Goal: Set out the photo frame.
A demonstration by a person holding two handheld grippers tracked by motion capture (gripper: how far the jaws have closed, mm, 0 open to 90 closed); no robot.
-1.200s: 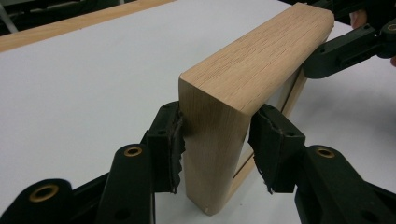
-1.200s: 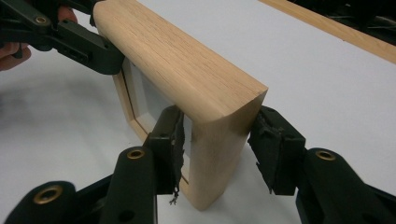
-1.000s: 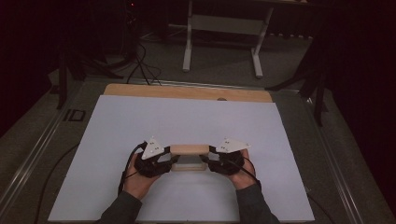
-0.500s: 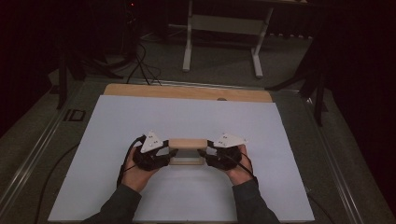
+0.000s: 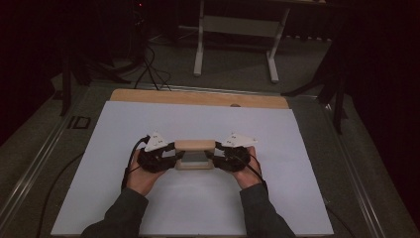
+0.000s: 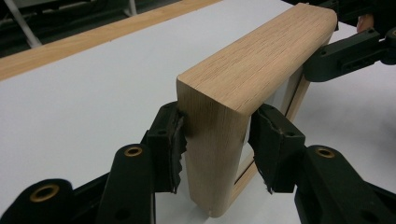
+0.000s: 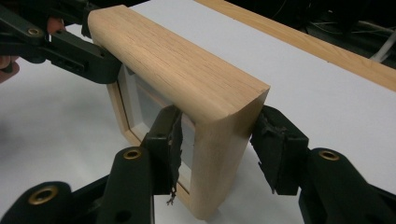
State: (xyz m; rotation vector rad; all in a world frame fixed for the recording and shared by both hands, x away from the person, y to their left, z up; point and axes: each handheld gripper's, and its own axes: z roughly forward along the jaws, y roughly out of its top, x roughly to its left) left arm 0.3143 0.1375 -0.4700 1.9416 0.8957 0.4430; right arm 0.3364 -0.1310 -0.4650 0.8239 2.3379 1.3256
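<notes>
Left claw (image 5: 174, 157) is clamped on the 9 o'clock end of a wooden frame (image 5: 195, 146), its pads pressing the front and back faces. The right claw (image 5: 216, 157) grips the 3 o'clock end in the same manner. The frame stands upright on its long edge, a little toward 6 o'clock from the middle of the white sheet (image 5: 198, 119) that covers the surface (image 5: 198, 97).

Whether its lower edge rests on the sheet or hangs just above it, I cannot tell. As I judge it, the grasp is done with both ends secured, and what remains is carrying or setting the frame down and letting go.

Count: one frame, two claws, one sheet. One metal stand (image 5: 237, 25) is on the floor at 12 o'clock, well apart.
</notes>
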